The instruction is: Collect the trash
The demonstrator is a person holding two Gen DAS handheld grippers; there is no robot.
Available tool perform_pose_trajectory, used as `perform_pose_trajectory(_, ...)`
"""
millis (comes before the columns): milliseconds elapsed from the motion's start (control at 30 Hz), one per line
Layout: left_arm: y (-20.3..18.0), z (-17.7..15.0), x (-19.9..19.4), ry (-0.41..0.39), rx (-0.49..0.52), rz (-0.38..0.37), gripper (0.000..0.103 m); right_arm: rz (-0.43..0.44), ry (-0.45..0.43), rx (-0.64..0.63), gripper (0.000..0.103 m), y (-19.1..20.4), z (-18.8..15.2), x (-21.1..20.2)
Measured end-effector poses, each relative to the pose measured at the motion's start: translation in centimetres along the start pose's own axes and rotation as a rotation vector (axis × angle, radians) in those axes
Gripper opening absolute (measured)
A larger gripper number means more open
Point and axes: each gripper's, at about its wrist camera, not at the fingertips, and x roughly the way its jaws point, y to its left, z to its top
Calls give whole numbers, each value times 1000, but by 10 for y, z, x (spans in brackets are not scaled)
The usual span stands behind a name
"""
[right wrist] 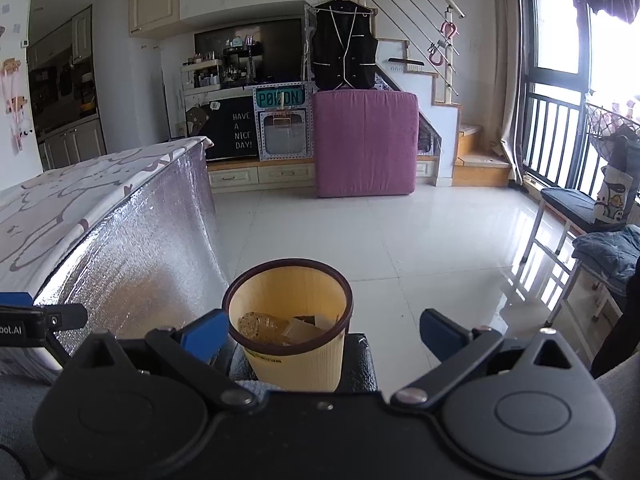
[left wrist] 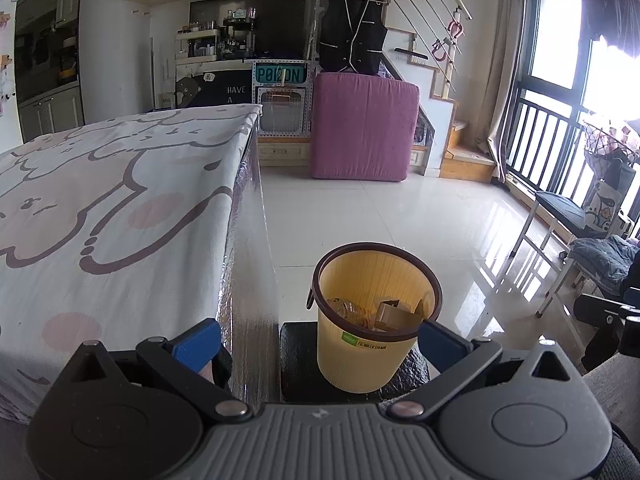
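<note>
A yellow waste bin (left wrist: 372, 344) with a dark brown rim stands on a black stool (left wrist: 298, 364) beside the table. Inside lie a clear plastic bottle (left wrist: 348, 309) and cardboard scraps (left wrist: 394, 314). My left gripper (left wrist: 320, 340) is open and empty, its blue fingertips (left wrist: 198, 342) spread wide just short of the bin. In the right wrist view the bin (right wrist: 294, 336) sits between the fingers, with the bottle (right wrist: 264, 326) and scraps (right wrist: 306, 326) inside. My right gripper (right wrist: 320, 334) is open and empty. The left gripper's edge shows at far left (right wrist: 24, 320).
A table with a cartoon-print cloth (left wrist: 112, 216) and foil-covered side (right wrist: 132, 264) stands at left. Glossy tiled floor (left wrist: 380, 216) lies ahead. A purple cushion (left wrist: 362, 128) leans at the back. Chairs with clothes (left wrist: 592, 240) and a railing stand at right.
</note>
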Motion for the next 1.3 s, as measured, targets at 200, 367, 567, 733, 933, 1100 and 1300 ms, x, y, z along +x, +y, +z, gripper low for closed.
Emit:
perform_pose_trajectory(200, 0, 0, -1, -4, -2, 0, 103, 0, 0, 28, 103, -7, -4, -2)
perform_pose_trajectory(367, 0, -1, 0, -4, 0, 0, 103, 2, 3, 29, 103, -7, -5, -2)
perform_pose_trajectory(567, 0, -1, 0, -4, 0, 0, 103, 1, 2, 29, 103, -7, -5, -2)
perform_pose_trajectory(733, 0, -1, 0, -4, 0, 0, 103, 0, 1, 30, 103, -7, -5, -3)
perform_pose_trajectory(933, 0, -1, 0, -5, 0, 0, 103, -1, 0, 30, 103, -7, -5, -3)
perform_pose_trajectory(1100, 0, -1, 0, -5, 0, -1, 103, -5, -6, 35, 103, -8, -4, -5)
perform_pose_trajectory(1300, 0, -1, 0, -6, 0, -1, 103, -6, -9, 34, 103, -7, -5, -5)
